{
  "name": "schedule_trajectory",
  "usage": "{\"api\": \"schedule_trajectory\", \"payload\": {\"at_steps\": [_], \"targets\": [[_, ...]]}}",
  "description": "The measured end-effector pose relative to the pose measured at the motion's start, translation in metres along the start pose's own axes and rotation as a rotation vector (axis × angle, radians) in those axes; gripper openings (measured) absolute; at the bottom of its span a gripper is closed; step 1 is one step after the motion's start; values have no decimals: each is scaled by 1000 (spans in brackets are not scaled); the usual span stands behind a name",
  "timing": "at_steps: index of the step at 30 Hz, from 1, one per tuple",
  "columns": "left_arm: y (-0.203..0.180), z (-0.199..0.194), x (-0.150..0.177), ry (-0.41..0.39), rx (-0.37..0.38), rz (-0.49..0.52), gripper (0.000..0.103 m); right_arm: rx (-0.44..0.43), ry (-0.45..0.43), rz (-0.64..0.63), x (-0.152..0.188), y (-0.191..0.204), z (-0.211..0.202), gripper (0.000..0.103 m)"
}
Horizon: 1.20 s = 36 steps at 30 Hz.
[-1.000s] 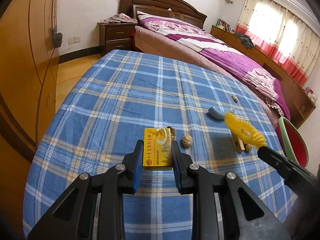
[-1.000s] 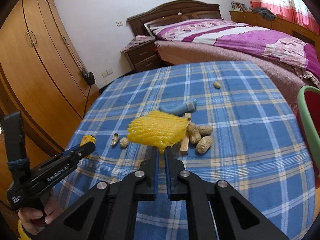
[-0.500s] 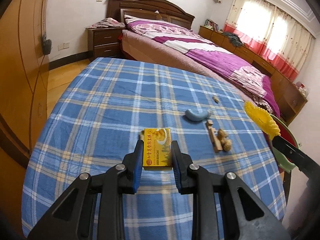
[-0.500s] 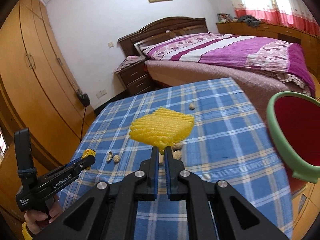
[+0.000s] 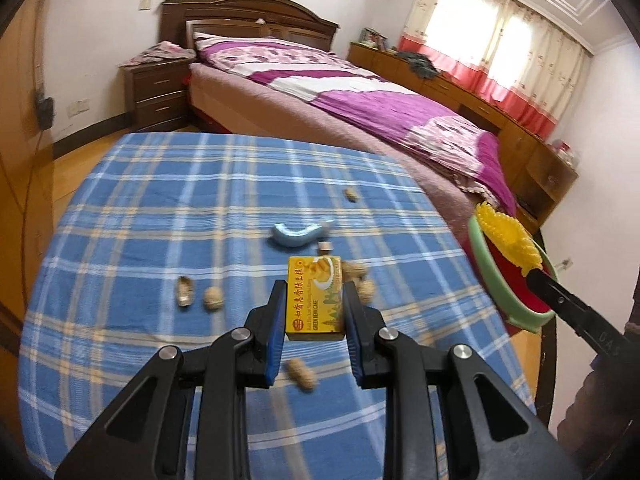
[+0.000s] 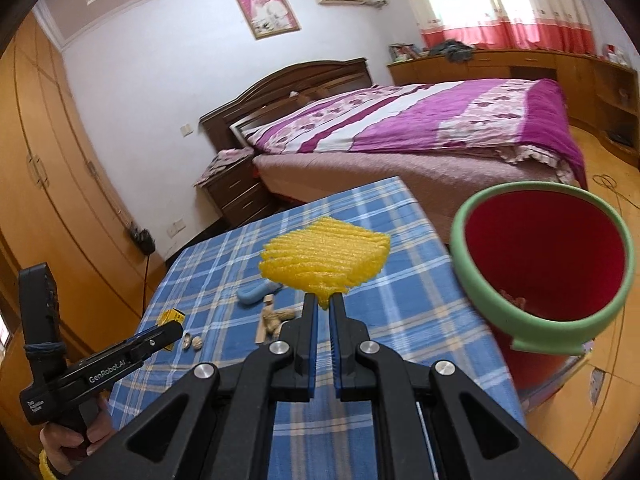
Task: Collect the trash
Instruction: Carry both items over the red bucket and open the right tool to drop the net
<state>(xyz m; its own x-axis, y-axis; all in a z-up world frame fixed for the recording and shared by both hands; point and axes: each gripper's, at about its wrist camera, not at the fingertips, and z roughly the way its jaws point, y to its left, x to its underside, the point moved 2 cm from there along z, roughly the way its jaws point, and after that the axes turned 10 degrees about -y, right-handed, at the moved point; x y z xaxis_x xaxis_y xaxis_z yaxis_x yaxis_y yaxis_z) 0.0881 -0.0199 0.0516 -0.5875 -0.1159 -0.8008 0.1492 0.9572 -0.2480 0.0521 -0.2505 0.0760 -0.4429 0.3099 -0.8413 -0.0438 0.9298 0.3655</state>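
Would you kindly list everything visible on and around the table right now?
Green bean cake box: one, yellow, held above the tablecloth.
Foam fruit net: one, yellow, held beside the bin.
Trash bin: one, red with green rim, off the table's right edge.
Peanut shells: several, tan, scattered on the cloth.
Tube: one, light blue, mid-table.
Tablecloth: one, blue plaid.
Left hand-held gripper: shut on the box.
Right hand-held gripper: shut on the net.

The red bin (image 6: 544, 256) is open on top w/ nothing over it. Peanuts (image 5: 362, 280), a blue tube (image 5: 298, 234) & shells (image 5: 186, 292) sit mid-table. The far part of the table (image 5: 200, 176) is bare.
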Motion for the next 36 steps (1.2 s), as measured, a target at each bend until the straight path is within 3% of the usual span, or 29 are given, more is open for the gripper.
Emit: {"api": "schedule_trajectory", "payload": {"at_steps": [19, 36], "targets": [[-127, 30, -8, 26, 171, 198, 27, 146, -88, 174, -12, -103, -41, 7], [-209, 75, 2, 89, 264, 308, 27, 251, -64, 305, -2, -181, -41, 11]]}}
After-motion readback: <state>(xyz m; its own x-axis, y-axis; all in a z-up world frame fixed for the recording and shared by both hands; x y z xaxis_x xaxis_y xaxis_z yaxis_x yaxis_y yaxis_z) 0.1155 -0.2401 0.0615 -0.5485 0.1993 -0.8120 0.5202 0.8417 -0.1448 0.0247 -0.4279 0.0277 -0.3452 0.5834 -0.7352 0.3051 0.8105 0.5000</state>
